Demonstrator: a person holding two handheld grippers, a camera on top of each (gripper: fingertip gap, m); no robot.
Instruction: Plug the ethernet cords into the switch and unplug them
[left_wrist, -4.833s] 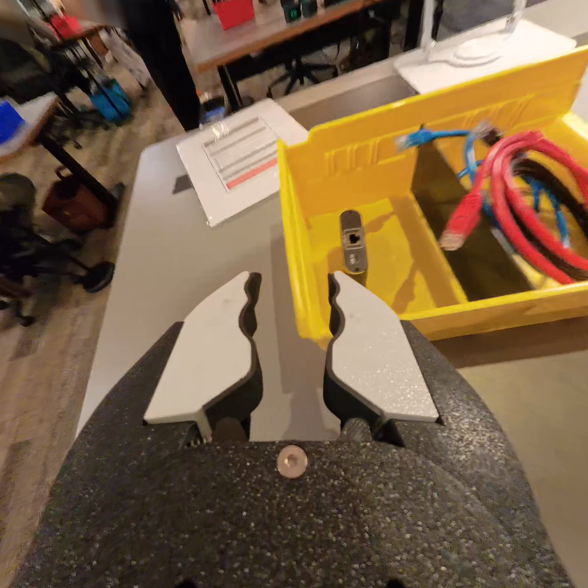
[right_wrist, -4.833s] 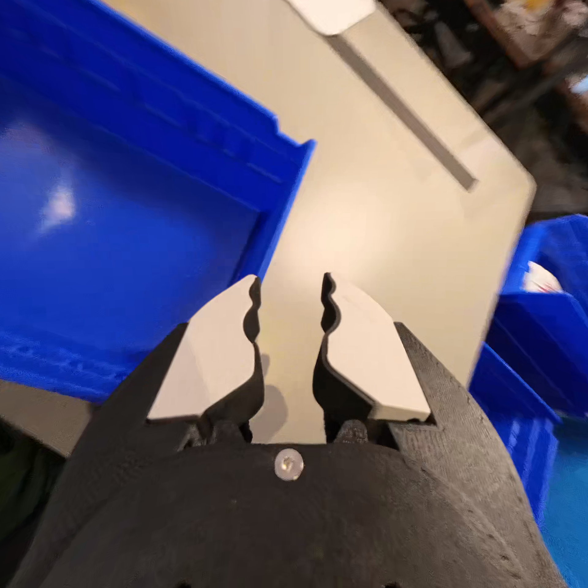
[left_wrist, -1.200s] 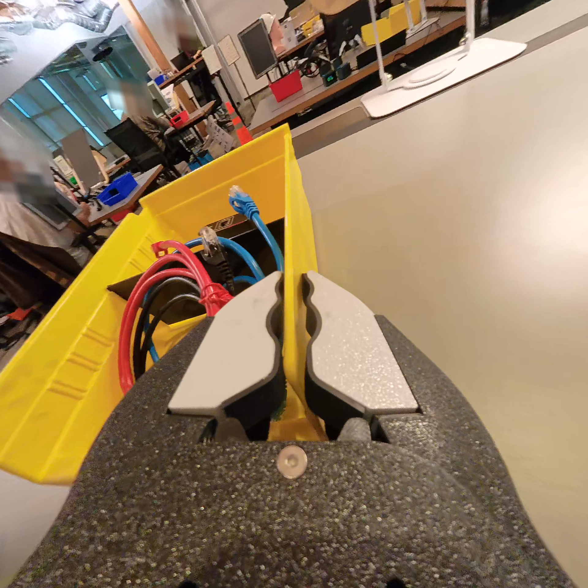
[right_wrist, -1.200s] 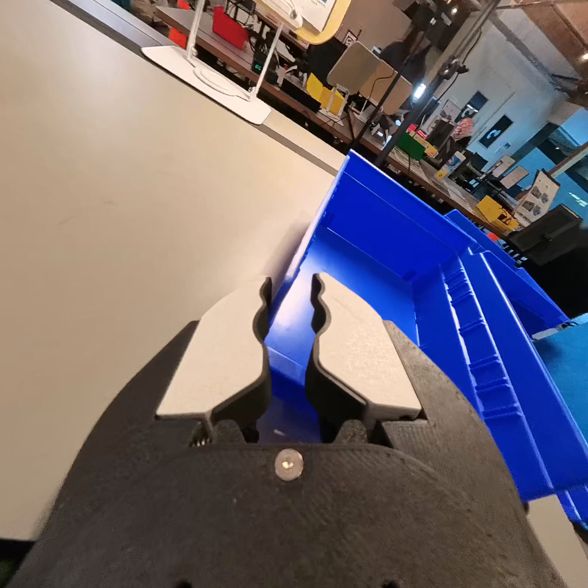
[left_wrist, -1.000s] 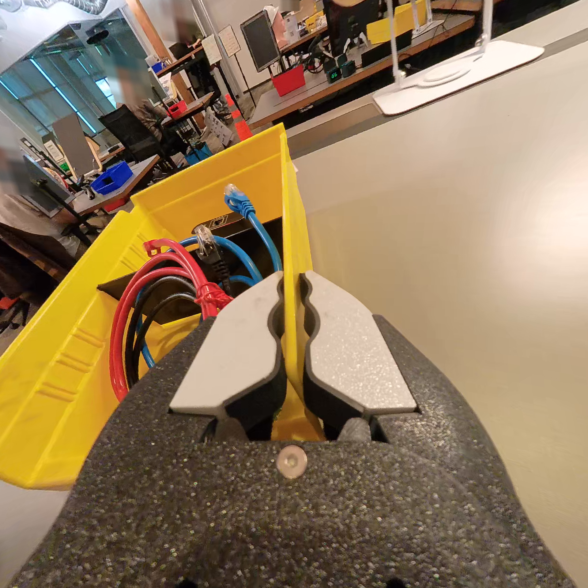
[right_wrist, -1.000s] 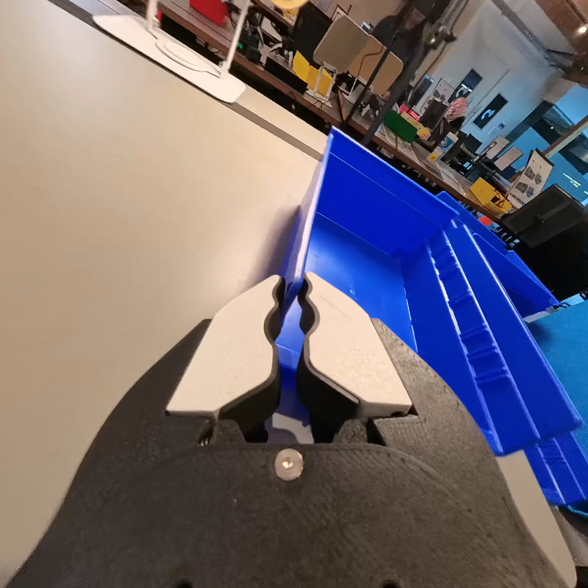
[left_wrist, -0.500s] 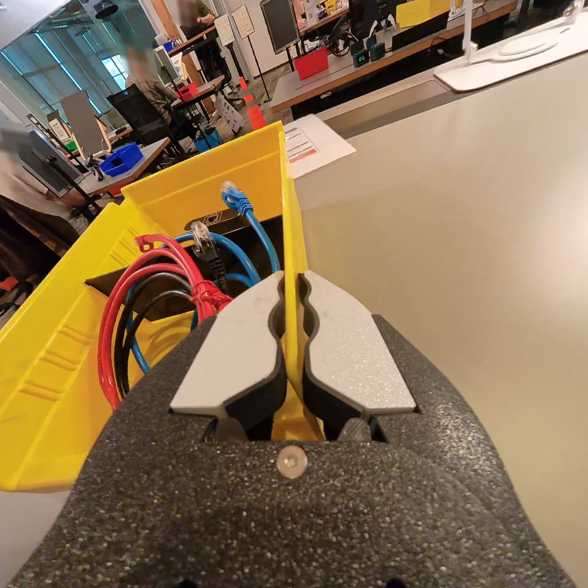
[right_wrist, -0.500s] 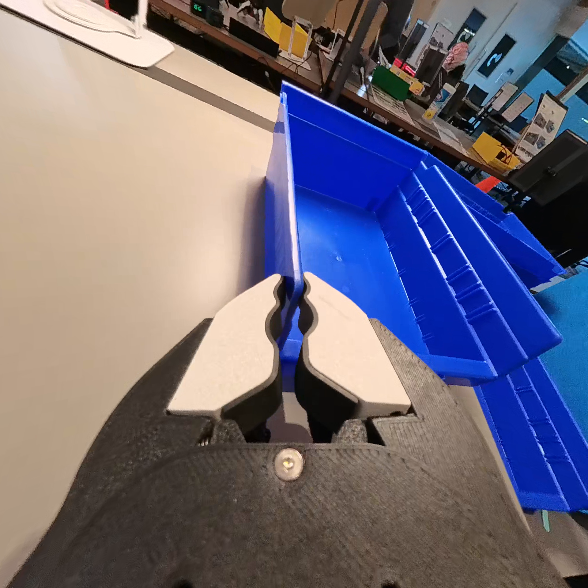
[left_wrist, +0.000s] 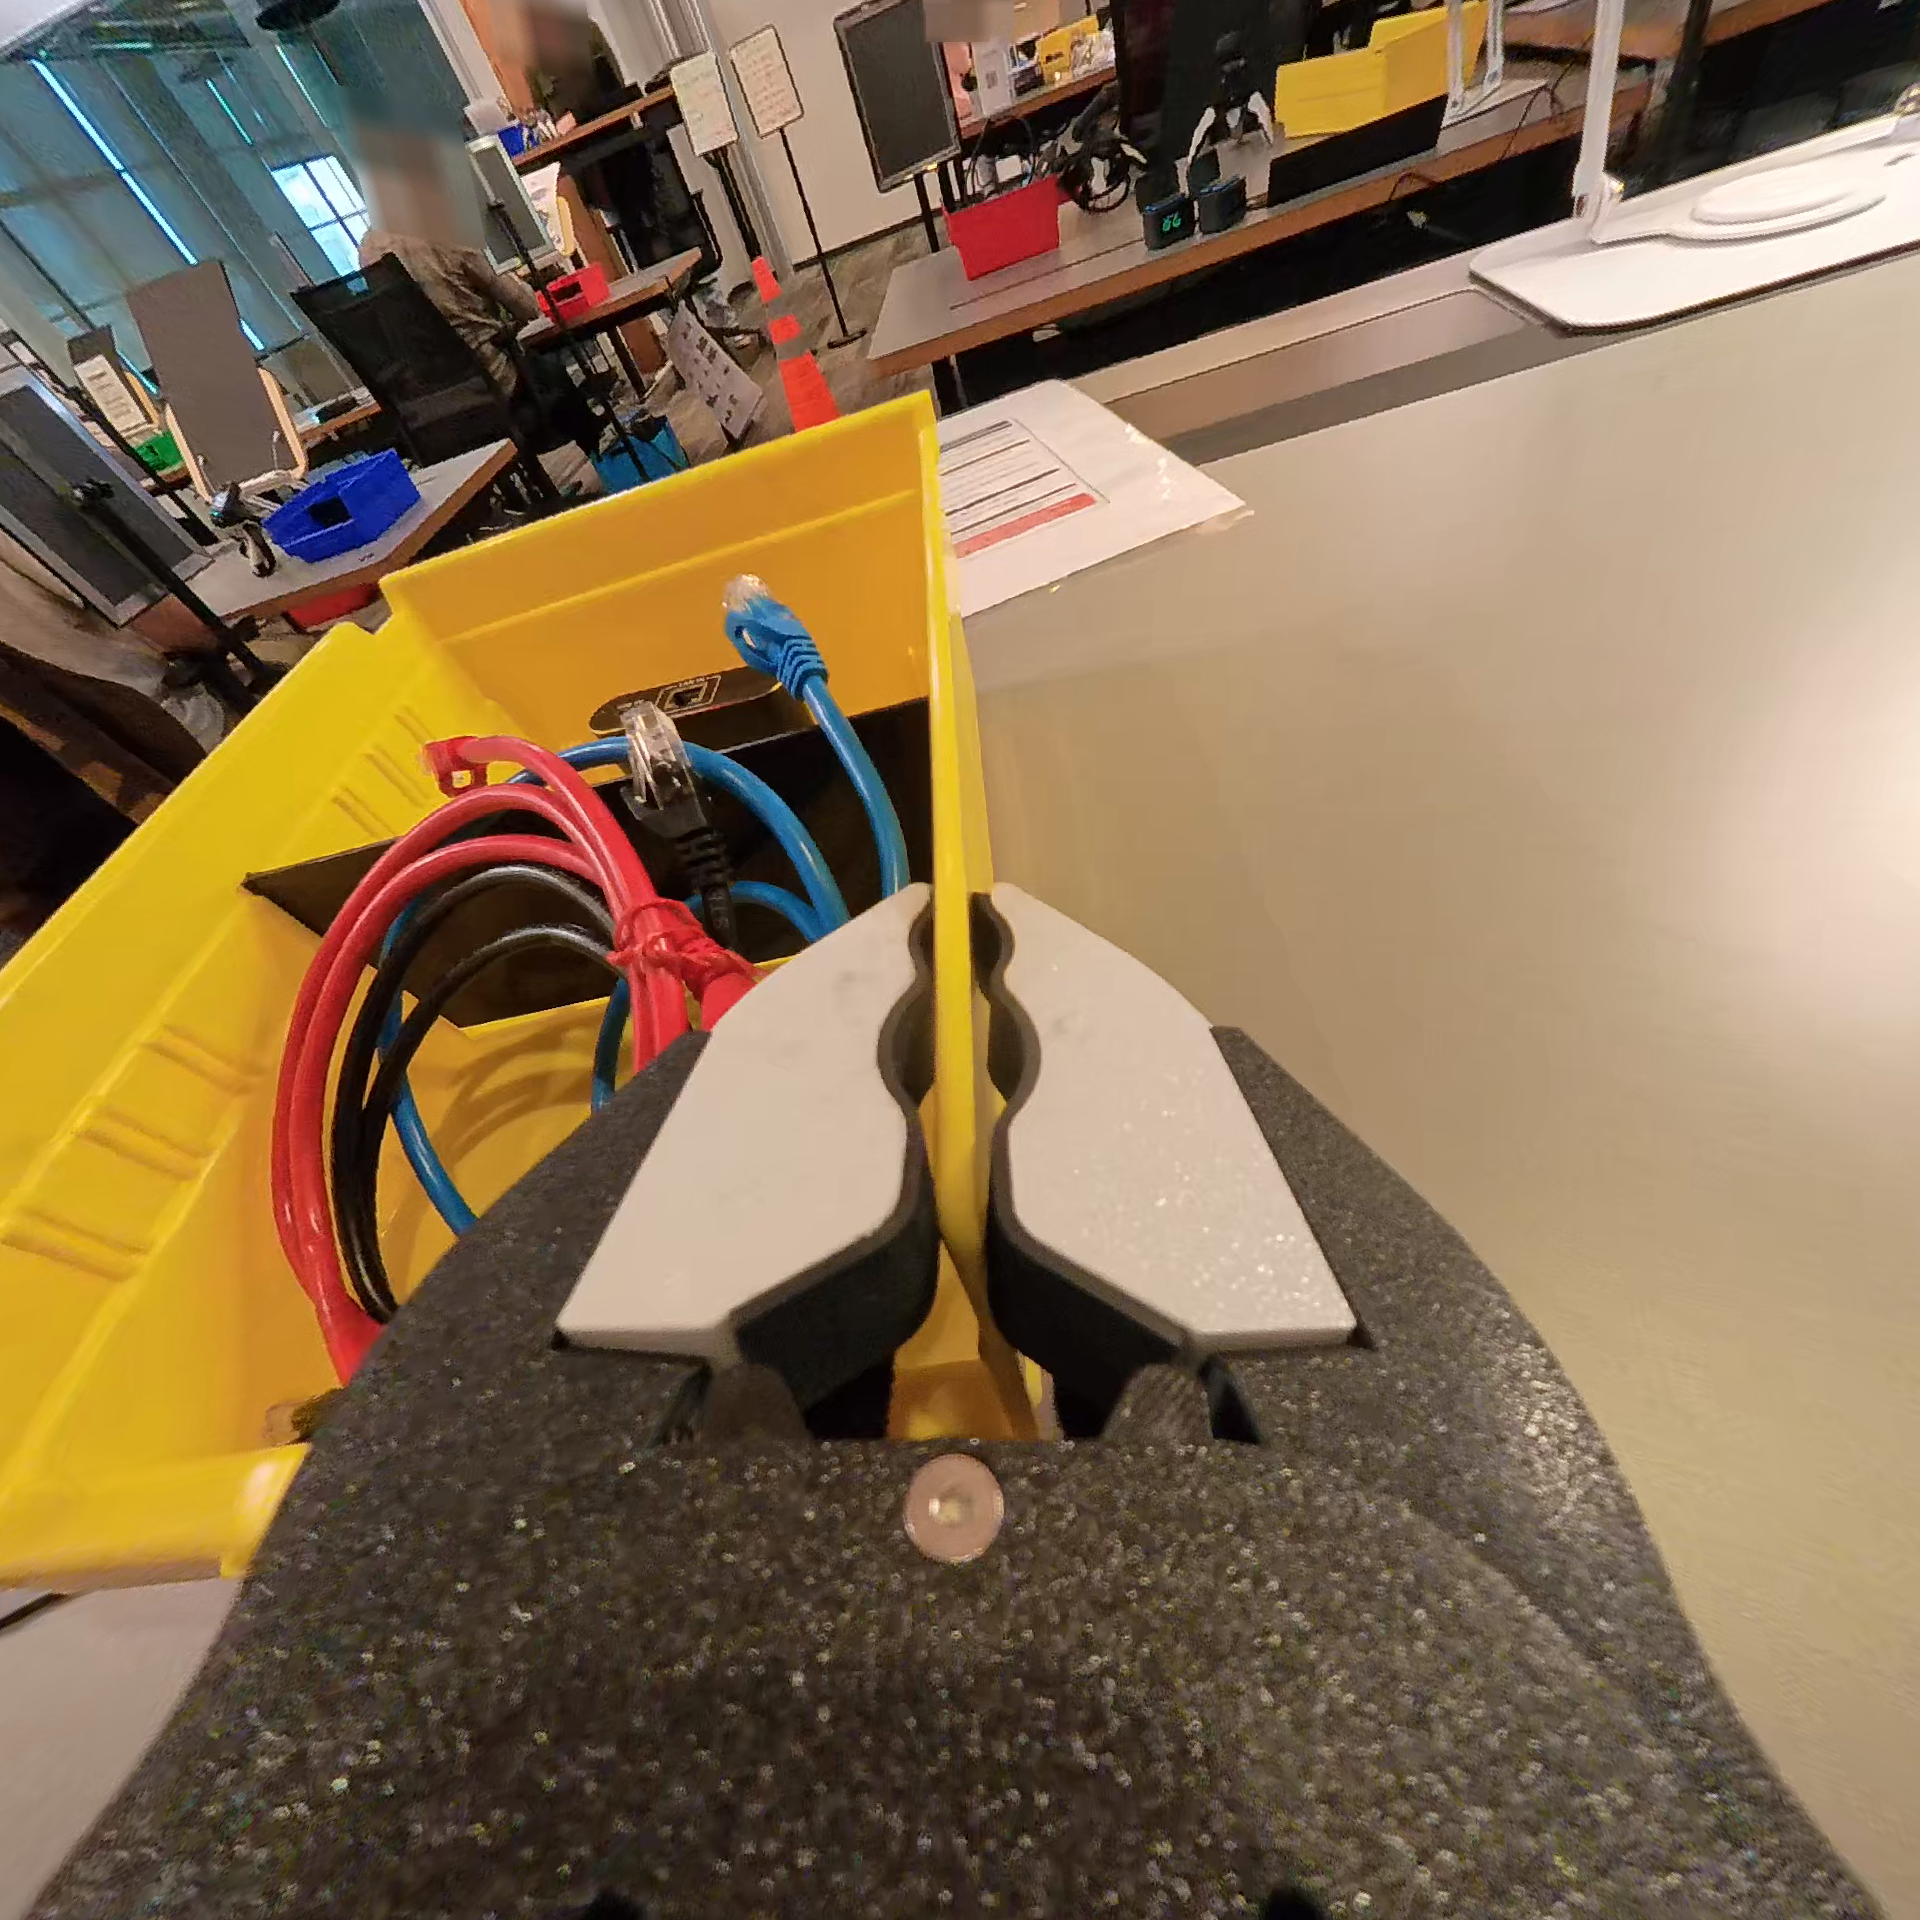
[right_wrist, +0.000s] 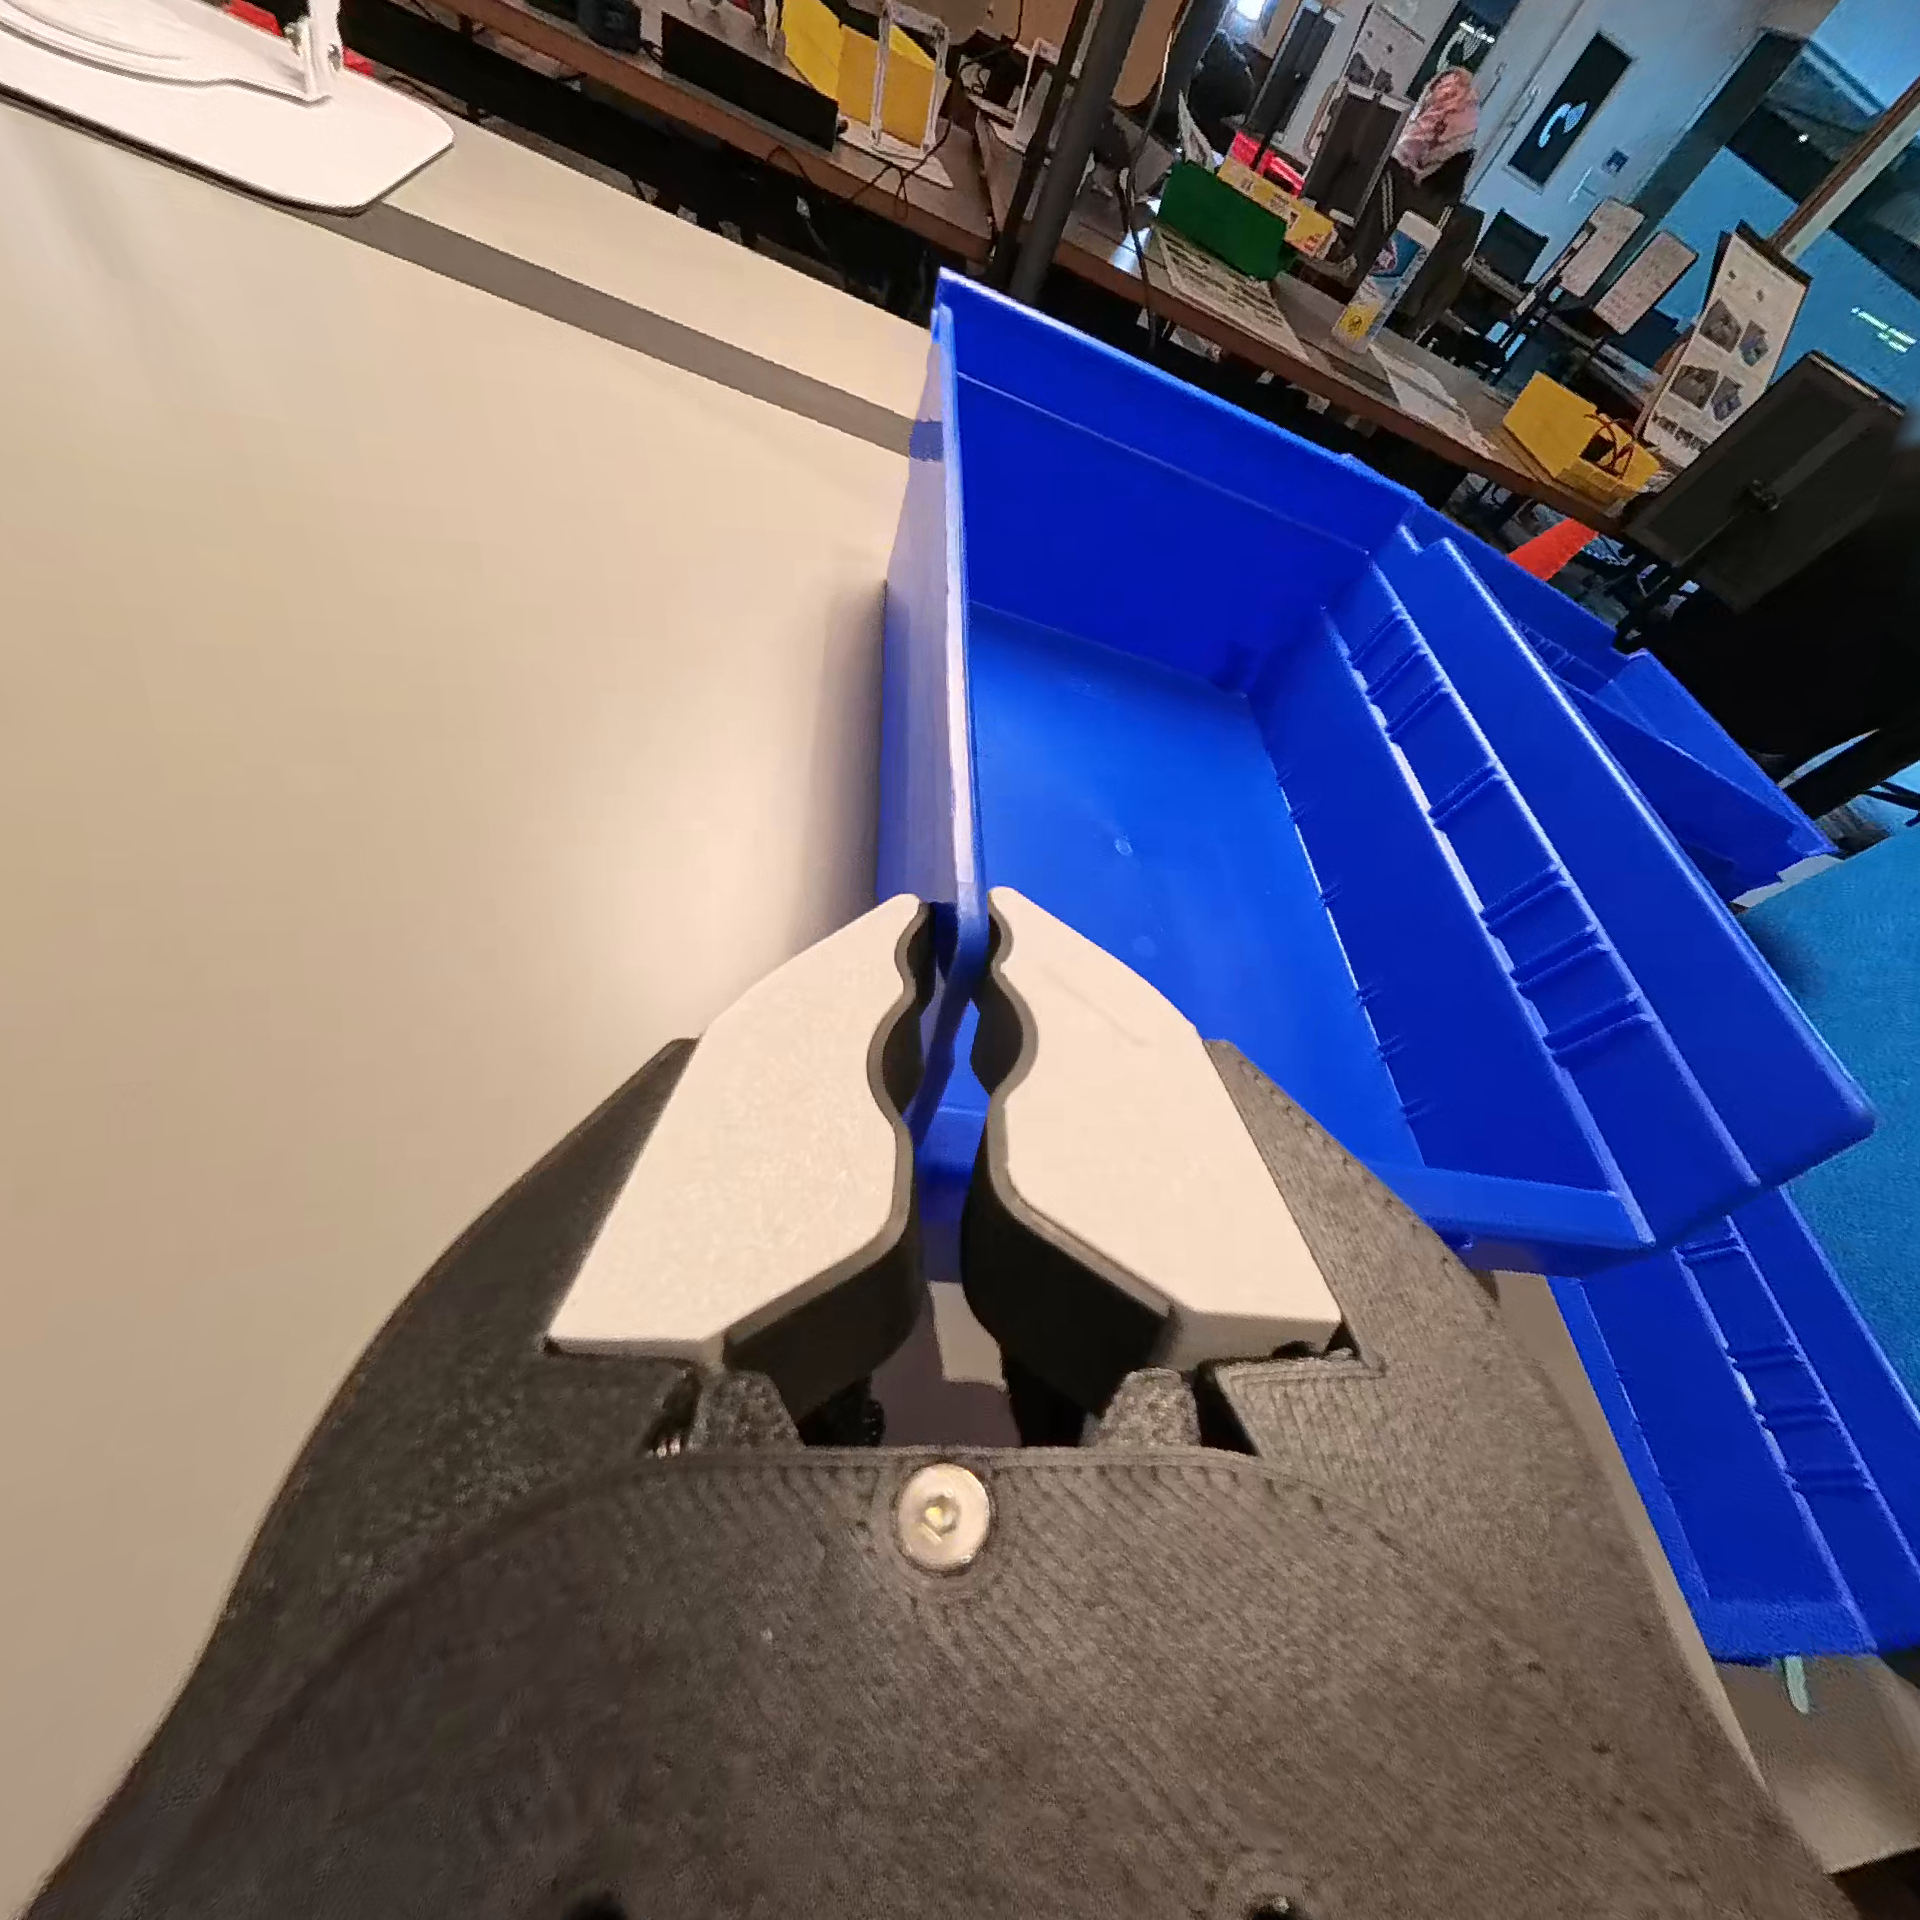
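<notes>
My left gripper (left_wrist: 953, 914) is shut on the right side wall of a yellow bin (left_wrist: 665, 561). Inside the bin lie a red ethernet cord (left_wrist: 322, 997), a blue ethernet cord (left_wrist: 821, 717) with its plug sticking up, a black ethernet cord (left_wrist: 675, 800) with a clear plug, and a black switch (left_wrist: 675, 696) at the far end. My right gripper (right_wrist: 956, 920) is shut on the left side wall of a blue bin (right_wrist: 1143, 540) that holds nothing.
Both bins rest on a beige table (left_wrist: 1455, 831). A white lamp base (left_wrist: 1714, 229) stands at the table's far edge, with a printed sheet (left_wrist: 1049, 488) beyond the yellow bin. A second blue bin (right_wrist: 1766, 1475) lies right of the first. Desks, monitors and seated people fill the background.
Both views have swung while the grips held. The yellow bin has moved so the printed sheet shows behind it. The blue bin has moved so that I see deeper into it.
</notes>
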